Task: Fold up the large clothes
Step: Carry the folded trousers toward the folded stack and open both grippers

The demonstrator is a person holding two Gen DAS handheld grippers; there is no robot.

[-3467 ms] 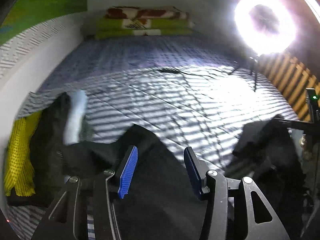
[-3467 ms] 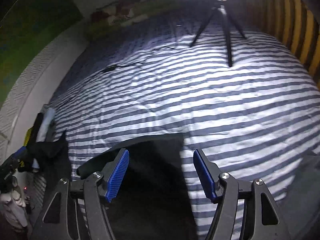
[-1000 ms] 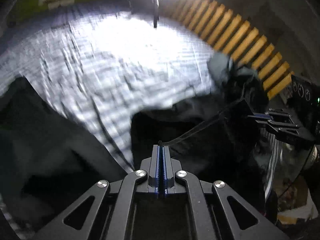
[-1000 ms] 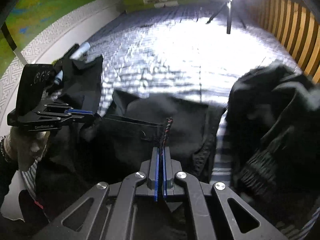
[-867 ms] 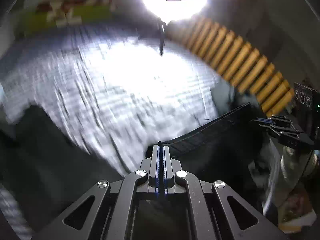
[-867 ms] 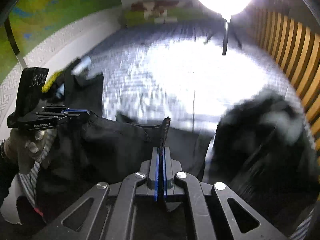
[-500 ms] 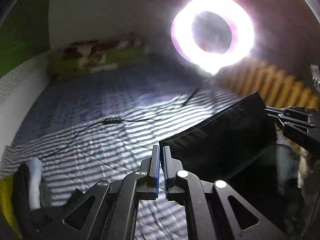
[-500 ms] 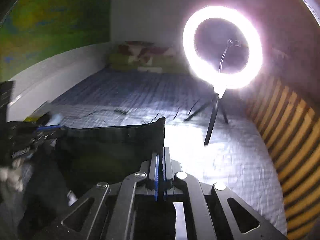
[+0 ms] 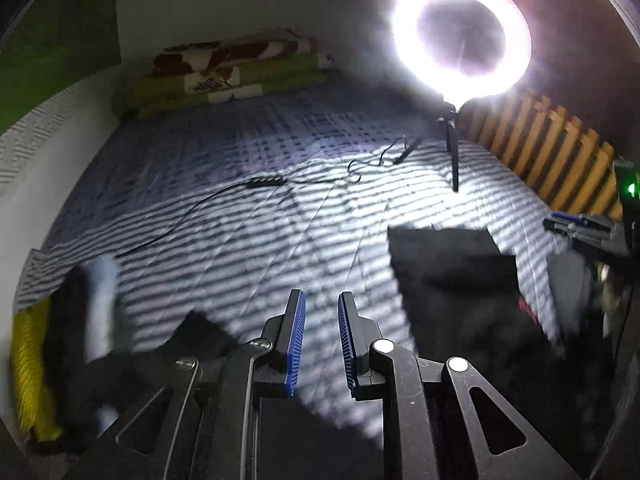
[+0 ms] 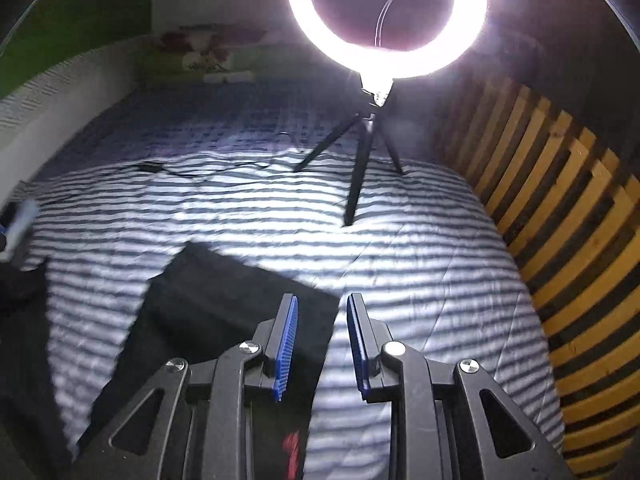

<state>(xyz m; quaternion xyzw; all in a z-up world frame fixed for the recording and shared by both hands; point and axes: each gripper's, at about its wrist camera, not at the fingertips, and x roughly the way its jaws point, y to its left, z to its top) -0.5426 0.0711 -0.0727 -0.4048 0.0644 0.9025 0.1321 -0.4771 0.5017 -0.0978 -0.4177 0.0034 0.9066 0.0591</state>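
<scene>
A large black garment (image 10: 224,304) lies spread on the striped bed, its far edge flat and square; the left wrist view shows the same black garment (image 9: 448,264) at the right. My right gripper (image 10: 322,336) is open just above the garment's near right part, nothing between its blue pads. My left gripper (image 9: 322,336) is open too, its pads a narrow gap apart over the striped sheet, with dark cloth below it. The right gripper's tip (image 9: 576,226) shows at the far right of the left wrist view.
A ring light (image 10: 386,12) on a small tripod (image 10: 360,168) stands on the bed, its cable (image 9: 208,216) trailing left. A heap of dark, white and yellow clothes (image 9: 64,320) lies at the left edge. Folded blankets (image 9: 228,76) sit at the head. A slatted wooden panel (image 10: 560,248) lines the right side.
Both grippers were shut on the black garment's edge and held it up; now both have opened and the garment lies flat on the bed.
</scene>
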